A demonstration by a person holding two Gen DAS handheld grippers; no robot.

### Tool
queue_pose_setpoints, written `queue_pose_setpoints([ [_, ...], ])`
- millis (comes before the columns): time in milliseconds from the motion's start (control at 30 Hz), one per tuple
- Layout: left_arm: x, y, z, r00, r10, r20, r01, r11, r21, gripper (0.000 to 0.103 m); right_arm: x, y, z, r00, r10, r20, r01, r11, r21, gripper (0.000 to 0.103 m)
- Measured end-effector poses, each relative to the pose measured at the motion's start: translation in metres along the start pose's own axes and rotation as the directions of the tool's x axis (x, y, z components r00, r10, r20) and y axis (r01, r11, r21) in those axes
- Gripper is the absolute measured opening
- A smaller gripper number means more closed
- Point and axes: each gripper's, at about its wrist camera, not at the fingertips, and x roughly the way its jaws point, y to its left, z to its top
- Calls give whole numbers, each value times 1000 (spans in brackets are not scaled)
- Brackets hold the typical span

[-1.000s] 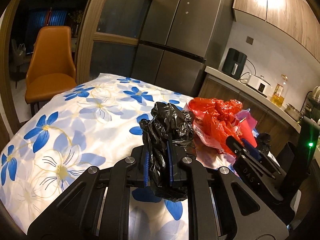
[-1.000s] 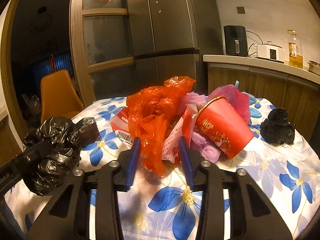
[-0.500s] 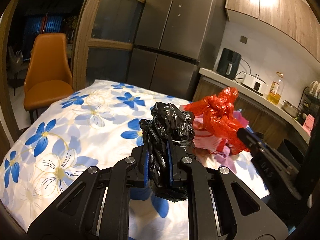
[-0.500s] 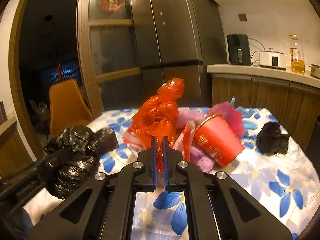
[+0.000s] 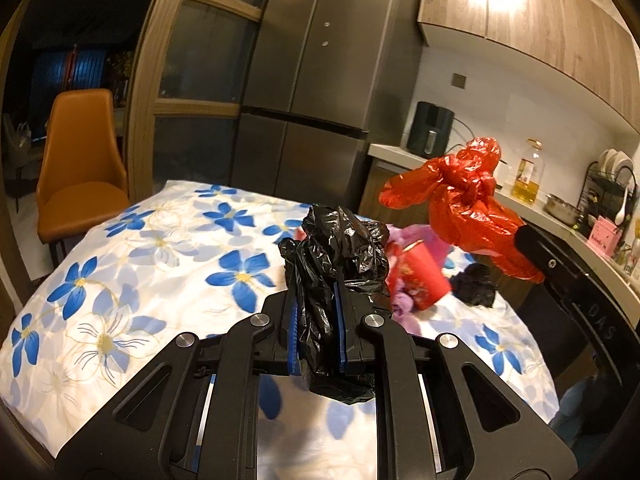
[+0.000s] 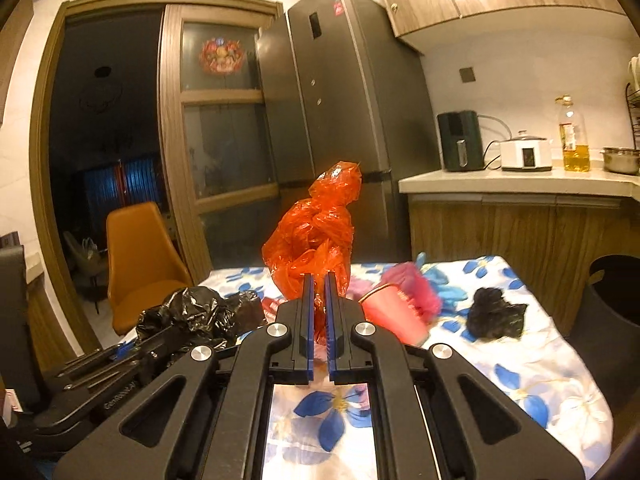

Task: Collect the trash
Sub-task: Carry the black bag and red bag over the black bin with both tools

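- Your left gripper (image 5: 316,322) is clamped on the black trash bag (image 5: 340,256), blue pads squeezing the crumpled plastic, with most of the bag bunched above the fingers and a bit hanging below.
- Your right gripper (image 6: 319,322) is pinched nearly closed on the tail of the red plastic bag (image 6: 316,236). That bag is clear of the table (image 5: 120,280) and sticks up past the fingertips.
- Honestly the red grip looks thin, just a twist of film between the pads, so I'd keep the squeeze on and move smoothly, no jerks, or it could slide out.
- Looks like the dark bin (image 6: 612,312) off the table's right end is your drop spot. Carry the red bag right over its mouth before letting go.
- Still left on the cloth: a red paper cup (image 6: 396,314) on its side, pink wrapping just behind it, and a small black wad (image 6: 496,316) near the bin end.
- View thing: only the right wrist cam shows the bin clearly. The left one gives you the red bag from the side, plus the dish rack on the counter.
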Motion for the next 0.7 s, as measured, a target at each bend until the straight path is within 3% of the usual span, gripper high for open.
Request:
queue_pose_setpoints([
  [400, -5, -54, 4, 995, -98, 20, 97, 992, 78, 13, -46, -39, 8, 993, -109, 52, 108, 994, 19, 5],
  [700, 3, -111, 6, 977, -212, 16, 208, 967, 145, 13, -75, -80, 10, 970, -227, 86, 224, 974, 47, 5],
])
